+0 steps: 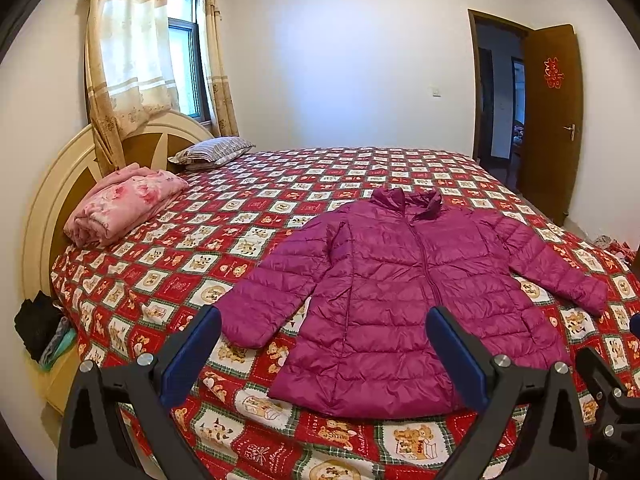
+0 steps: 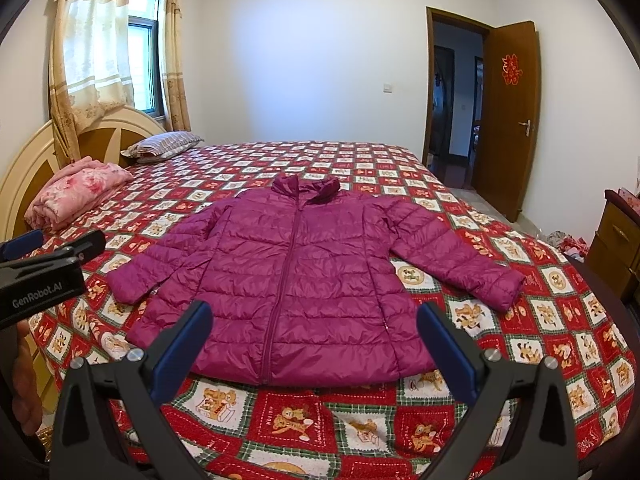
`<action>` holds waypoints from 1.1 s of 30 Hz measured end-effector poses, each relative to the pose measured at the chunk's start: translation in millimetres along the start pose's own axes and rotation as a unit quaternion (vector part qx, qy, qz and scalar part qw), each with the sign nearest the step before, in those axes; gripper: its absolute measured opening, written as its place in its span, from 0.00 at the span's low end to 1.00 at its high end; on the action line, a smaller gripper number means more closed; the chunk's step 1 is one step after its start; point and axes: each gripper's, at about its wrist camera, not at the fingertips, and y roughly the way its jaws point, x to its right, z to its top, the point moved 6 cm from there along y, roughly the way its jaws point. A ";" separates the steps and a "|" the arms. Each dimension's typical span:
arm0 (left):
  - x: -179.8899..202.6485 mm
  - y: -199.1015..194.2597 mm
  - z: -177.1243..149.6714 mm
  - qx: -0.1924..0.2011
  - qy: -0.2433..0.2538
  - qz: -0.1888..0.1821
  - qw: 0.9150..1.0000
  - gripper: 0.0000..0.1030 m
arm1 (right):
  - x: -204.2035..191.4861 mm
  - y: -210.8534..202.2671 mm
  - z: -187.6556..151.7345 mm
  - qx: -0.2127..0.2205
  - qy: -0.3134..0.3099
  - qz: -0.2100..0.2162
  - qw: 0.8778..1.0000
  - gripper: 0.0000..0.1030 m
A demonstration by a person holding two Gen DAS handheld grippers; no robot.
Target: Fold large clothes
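Observation:
A magenta quilted puffer jacket lies flat, front up and zipped, on the bed, sleeves spread to both sides, collar toward the far wall; it also shows in the right wrist view. My left gripper is open and empty, held above the near hem's left part. My right gripper is open and empty, held above the near hem's middle. The left gripper's body shows at the left edge of the right wrist view.
The bed has a red patchwork bear-print cover. A folded pink blanket and a striped pillow lie by the headboard. An open wooden door is at the right. A wooden nightstand stands right of the bed.

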 end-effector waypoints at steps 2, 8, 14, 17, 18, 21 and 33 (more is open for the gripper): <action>-0.4 -0.1 0.0 0.001 0.001 0.001 1.000 0.99 | -0.3 -0.2 -0.5 0.000 0.000 0.000 1.000 1.00; -1.9 0.8 0.1 0.001 -0.001 0.002 1.000 0.99 | 1.2 0.4 -2.4 -0.002 0.001 0.000 1.000 1.00; -3.8 2.1 0.8 0.000 -0.001 0.003 1.000 0.99 | 2.6 0.9 -3.6 -0.003 0.001 0.001 1.000 1.00; -4.0 2.1 0.3 -0.001 -0.002 0.003 1.000 0.99 | 3.3 0.4 -5.2 -0.003 0.001 0.001 1.000 1.00; -3.9 2.1 0.1 0.000 -0.003 0.003 1.000 0.99 | 3.4 0.6 -3.5 -0.003 0.001 0.001 1.000 1.00; -4.0 2.2 0.3 0.000 -0.002 0.003 1.000 0.99 | 5.3 5.8 -6.2 -0.005 0.002 0.001 1.000 1.00; -4.3 2.2 0.6 0.000 -0.003 0.003 1.000 0.99 | 3.8 6.2 -7.3 -0.009 0.003 0.002 1.000 1.00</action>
